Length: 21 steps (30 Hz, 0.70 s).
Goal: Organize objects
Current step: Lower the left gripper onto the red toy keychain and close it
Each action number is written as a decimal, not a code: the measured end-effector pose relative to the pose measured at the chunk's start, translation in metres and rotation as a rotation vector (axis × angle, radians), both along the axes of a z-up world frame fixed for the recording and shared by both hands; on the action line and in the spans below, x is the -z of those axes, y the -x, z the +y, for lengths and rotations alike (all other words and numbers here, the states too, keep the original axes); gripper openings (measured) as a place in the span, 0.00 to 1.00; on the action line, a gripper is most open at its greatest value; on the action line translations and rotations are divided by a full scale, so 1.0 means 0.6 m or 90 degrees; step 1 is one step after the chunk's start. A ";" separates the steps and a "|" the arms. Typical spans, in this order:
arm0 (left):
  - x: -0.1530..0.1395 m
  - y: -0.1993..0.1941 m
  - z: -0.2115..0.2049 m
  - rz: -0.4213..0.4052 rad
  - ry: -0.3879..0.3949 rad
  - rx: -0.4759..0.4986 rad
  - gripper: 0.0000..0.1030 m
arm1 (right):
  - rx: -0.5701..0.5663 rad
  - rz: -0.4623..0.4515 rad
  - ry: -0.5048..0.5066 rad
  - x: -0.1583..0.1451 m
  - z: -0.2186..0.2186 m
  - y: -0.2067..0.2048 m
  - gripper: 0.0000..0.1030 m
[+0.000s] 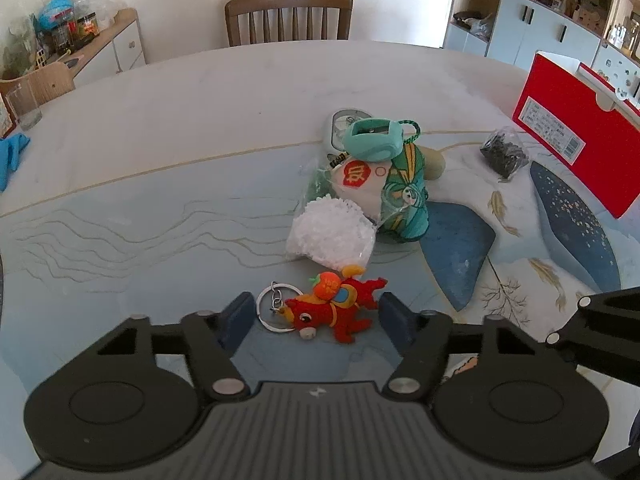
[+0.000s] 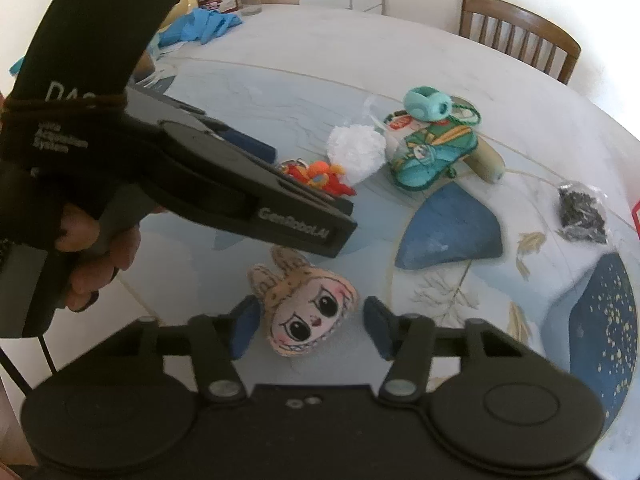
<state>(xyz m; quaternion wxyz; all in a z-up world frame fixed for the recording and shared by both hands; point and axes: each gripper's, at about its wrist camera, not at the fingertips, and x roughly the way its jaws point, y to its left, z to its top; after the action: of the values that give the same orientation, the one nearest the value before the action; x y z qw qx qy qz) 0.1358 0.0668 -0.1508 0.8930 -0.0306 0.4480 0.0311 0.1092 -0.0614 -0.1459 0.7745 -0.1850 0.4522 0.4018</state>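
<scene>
A red plush keychain with a metal ring lies on the table between the fingers of my open left gripper; it also shows in the right wrist view. A beige plush doll head lies between the fingers of my open right gripper. Neither gripper holds anything. Behind the keychain is a pile: a bag of white bits, a green patterned pouch, a teal case.
A red box stands at the right. A small bag of dark bits lies near it. A glass and blue cloth are at the far left. A chair stands behind the table.
</scene>
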 end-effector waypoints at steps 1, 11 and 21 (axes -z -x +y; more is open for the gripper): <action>0.000 0.001 0.000 -0.001 0.001 -0.001 0.62 | -0.001 0.000 0.000 -0.001 0.000 0.000 0.49; -0.004 0.004 0.002 -0.001 0.002 -0.006 0.49 | -0.006 -0.009 0.005 -0.012 -0.014 0.007 0.47; -0.026 0.022 0.005 0.003 0.026 -0.017 0.48 | 0.040 -0.015 0.000 -0.048 -0.081 0.003 0.47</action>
<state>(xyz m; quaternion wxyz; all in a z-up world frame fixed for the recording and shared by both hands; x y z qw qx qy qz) 0.1226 0.0698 -0.1349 0.8908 -0.0543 0.4500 0.0337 0.1076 -0.1099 -0.1172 0.7920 -0.1751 0.4488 0.3750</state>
